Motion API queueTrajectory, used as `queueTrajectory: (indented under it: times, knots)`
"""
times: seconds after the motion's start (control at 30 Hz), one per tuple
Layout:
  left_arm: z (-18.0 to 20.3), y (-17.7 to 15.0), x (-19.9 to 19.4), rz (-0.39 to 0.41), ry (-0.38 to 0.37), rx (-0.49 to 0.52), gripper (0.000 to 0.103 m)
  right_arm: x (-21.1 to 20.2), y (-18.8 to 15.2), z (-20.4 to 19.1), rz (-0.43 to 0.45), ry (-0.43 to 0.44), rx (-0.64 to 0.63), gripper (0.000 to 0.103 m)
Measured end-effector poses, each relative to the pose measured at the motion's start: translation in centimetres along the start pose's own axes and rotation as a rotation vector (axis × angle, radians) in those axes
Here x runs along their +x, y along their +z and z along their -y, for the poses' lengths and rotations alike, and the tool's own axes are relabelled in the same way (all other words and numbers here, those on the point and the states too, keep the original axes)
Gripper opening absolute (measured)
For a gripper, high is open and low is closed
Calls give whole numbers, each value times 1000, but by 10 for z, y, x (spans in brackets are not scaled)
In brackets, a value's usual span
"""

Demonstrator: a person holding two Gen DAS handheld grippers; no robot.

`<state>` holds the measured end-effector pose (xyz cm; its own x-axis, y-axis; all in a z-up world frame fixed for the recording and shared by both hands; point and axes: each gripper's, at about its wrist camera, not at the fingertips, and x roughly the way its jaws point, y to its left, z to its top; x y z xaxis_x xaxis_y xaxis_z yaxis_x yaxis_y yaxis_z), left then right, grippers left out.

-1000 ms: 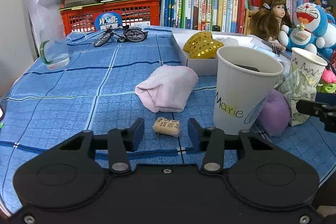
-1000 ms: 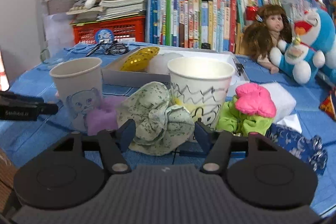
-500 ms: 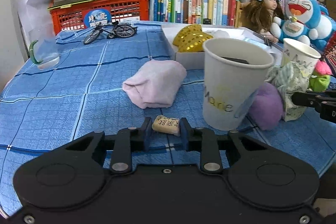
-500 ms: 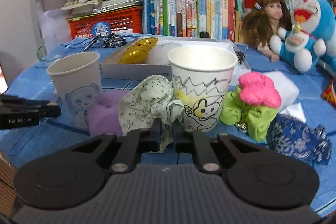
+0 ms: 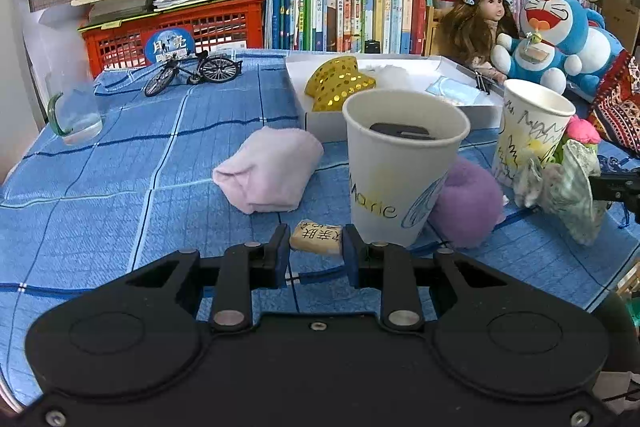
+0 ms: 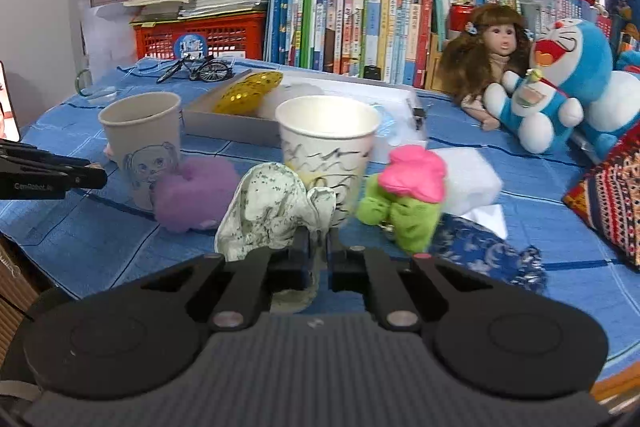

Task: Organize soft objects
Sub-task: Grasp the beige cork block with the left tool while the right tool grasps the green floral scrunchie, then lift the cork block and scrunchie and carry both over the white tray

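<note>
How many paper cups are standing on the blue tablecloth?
2. One paper cup marked "Marie" stands beside the purple pompom. The other paper cup with scribbles stands further right, behind the floral cloth. More could be hidden behind the clutter.

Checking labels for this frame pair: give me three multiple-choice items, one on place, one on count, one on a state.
1. Where does the purple pom-pom lie?
A. in the white box
B. against the base of the "Marie" cup
C. on the red crate

2. How many paper cups stand on the blue cloth?
A. one
B. two
C. four

3. What is the right gripper doing?
A. hanging open over the doll
B. shut on the pink towel
C. shut on the green floral cloth

Answers: 1 B, the pom-pom touches that cup's foot. 2 B, the "Marie" cup and the scribbled cup show in both views. 3 C, its fingers pinch the cloth's lower edge.
</note>
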<state>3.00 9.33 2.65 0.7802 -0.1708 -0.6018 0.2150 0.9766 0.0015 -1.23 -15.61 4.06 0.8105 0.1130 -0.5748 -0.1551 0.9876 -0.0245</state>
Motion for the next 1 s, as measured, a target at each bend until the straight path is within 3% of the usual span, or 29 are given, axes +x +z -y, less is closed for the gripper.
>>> queueTrajectory:
  times: [0.63, 1.0]
  knots:
    - [-4, 51, -39, 67, -18, -23, 26, -59, 34, 22, 157, -84, 42, 9]
    - [-4, 94, -36, 90, -64, -28, 26, -61, 58, 51, 198, -132, 101, 8]
